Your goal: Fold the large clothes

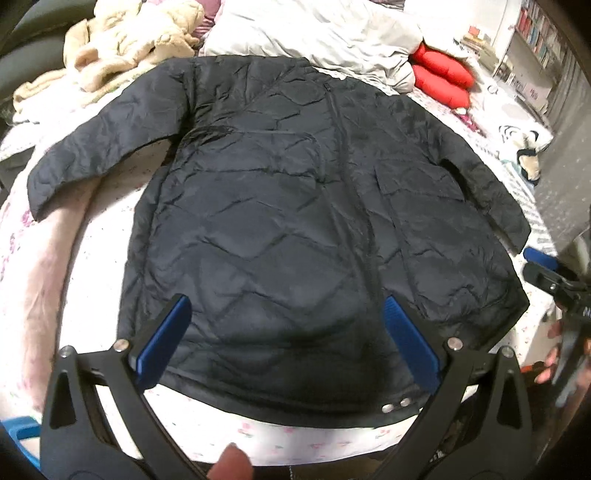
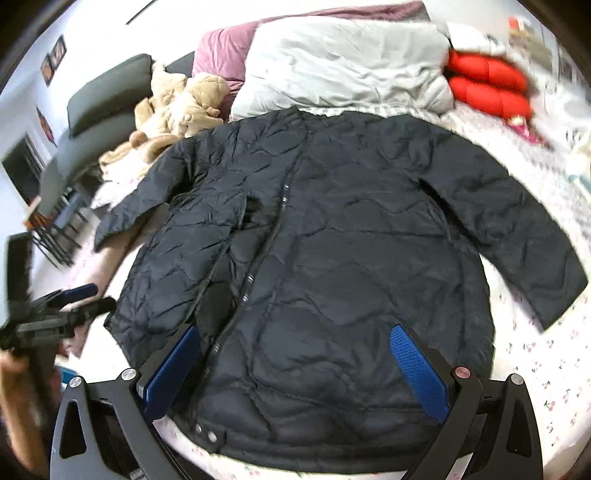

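Note:
A dark navy quilted jacket [image 1: 280, 206] lies flat on the bed, front side up, collar toward the pillows, both sleeves spread out. In the right wrist view the same jacket [image 2: 332, 258] fills the middle. My left gripper [image 1: 288, 314] hovers open above the jacket's hem with nothing between its blue pads. My right gripper [image 2: 295, 343] is also open above the hem. The right gripper [image 1: 546, 269] shows at the right edge of the left wrist view, beside the jacket's right sleeve cuff. The left gripper [image 2: 77, 299] appears at the left of the right wrist view, off the jacket's left hem corner.
The bed has a white floral sheet [image 1: 96, 266]. Behind the collar lie a grey-white duvet [image 2: 343, 62], a beige fleece garment [image 1: 133, 40] and red cushions [image 2: 487, 85]. A dark sofa [image 2: 103, 96] stands left; bookshelves [image 1: 535, 33] stand far right.

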The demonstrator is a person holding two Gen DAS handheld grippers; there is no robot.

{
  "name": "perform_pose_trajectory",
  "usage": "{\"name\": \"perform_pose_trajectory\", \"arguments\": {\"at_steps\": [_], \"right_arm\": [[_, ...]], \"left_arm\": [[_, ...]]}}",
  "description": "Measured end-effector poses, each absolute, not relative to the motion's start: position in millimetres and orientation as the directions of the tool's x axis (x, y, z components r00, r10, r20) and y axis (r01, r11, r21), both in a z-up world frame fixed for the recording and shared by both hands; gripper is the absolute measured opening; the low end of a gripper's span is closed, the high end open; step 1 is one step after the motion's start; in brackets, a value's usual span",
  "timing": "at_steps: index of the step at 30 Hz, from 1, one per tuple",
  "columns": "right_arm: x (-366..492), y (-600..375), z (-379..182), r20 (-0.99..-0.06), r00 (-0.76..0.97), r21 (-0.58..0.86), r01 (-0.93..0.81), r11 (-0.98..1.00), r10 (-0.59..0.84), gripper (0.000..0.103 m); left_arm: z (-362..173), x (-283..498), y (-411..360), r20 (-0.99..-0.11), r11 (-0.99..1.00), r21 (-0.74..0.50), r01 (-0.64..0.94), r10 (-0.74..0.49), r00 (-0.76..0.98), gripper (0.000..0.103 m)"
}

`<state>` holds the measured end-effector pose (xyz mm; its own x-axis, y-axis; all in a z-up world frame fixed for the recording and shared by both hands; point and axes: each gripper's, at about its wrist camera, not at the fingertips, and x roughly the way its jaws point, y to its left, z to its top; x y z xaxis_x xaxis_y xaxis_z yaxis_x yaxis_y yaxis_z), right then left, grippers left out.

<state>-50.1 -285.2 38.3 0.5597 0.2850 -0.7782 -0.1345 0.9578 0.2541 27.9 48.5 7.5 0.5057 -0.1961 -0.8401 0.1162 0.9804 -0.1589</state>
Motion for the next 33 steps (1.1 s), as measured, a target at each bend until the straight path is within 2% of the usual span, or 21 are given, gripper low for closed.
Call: {"name": "perform_pose_trajectory", "arguments": {"at_steps": [4,9,12,15,17,18,19,20,21,22,23,24,25,27,33], "right_arm": [[-57,-343,28,-0.775,0.546,0.336,-0.069,0.939,0.318,0.103],[-54,-400,3,-0.808,0.515,0.356,0.037,0.934,0.288,0.103],[-51,-424,-18,-0.813,0.480,0.417,0.086,0.905,0.329,0.103],[-49,-438,-40,-0.802,0.455,0.487,0.124,0.864,0.387,0.103],[-45,-441,-57,-0.809,0.410,0.521,0.170,0.837,0.421,0.103],[-44,-441,-64,-0.812,0.392,0.531,0.188,0.826,0.433,0.101],[-42,-440,-72,-0.814,0.373,0.542,0.210,0.814,0.446,0.098],[-40,-437,-78,-0.812,0.357,0.554,0.224,0.802,0.462,0.087],[-39,-436,-82,-0.810,0.345,0.563,0.234,0.792,0.474,0.072],[-39,-433,-87,-0.803,0.326,0.582,0.248,0.775,0.498,0.063],[-39,-433,-89,-0.791,0.322,0.602,0.254,0.757,0.521,0.039],[-39,-433,-89,-0.770,0.322,0.631,0.254,0.733,0.551,0.018],[-39,-434,-84,-0.751,0.338,0.653,0.247,0.716,0.568,0.016],[-41,-435,-66,-0.757,0.383,0.632,0.222,0.742,0.530,0.011],[-55,-449,-10,-0.778,0.491,0.538,0.197,0.819,0.393,0.009]], "left_arm": [[1,38,90,-0.848,0.988,-0.138,0.064,-0.151,0.507,0.103],[-15,52,129,-0.868,0.983,-0.177,0.048,-0.179,0.463,0.103],[-34,61,151,-0.898,0.979,-0.206,0.006,-0.192,0.397,0.095],[-56,62,165,-0.912,0.973,-0.230,-0.025,-0.207,0.353,0.094],[-74,62,168,-0.924,0.969,-0.244,-0.043,-0.219,0.313,0.087],[-81,63,169,-0.928,0.965,-0.258,-0.054,-0.232,0.292,0.080],[-89,64,170,-0.929,0.958,-0.278,-0.069,-0.250,0.271,0.072],[-98,64,171,-0.928,0.947,-0.306,-0.097,-0.274,0.254,0.070],[-102,63,172,-0.925,0.941,-0.317,-0.115,-0.280,0.255,0.069],[-102,61,172,-0.922,0.936,-0.327,-0.130,-0.285,0.263,0.061],[-99,60,171,-0.919,0.932,-0.335,-0.135,-0.292,0.265,0.052],[-96,59,170,-0.911,0.922,-0.362,-0.137,-0.318,0.264,0.033],[-92,56,169,-0.897,0.906,-0.399,-0.140,-0.354,0.264,0.022],[-79,50,163,-0.879,0.890,-0.438,-0.131,-0.393,0.268,0.017],[-35,19,128,-0.859,0.890,-0.456,0.007,-0.442,0.257,0.014]]}}
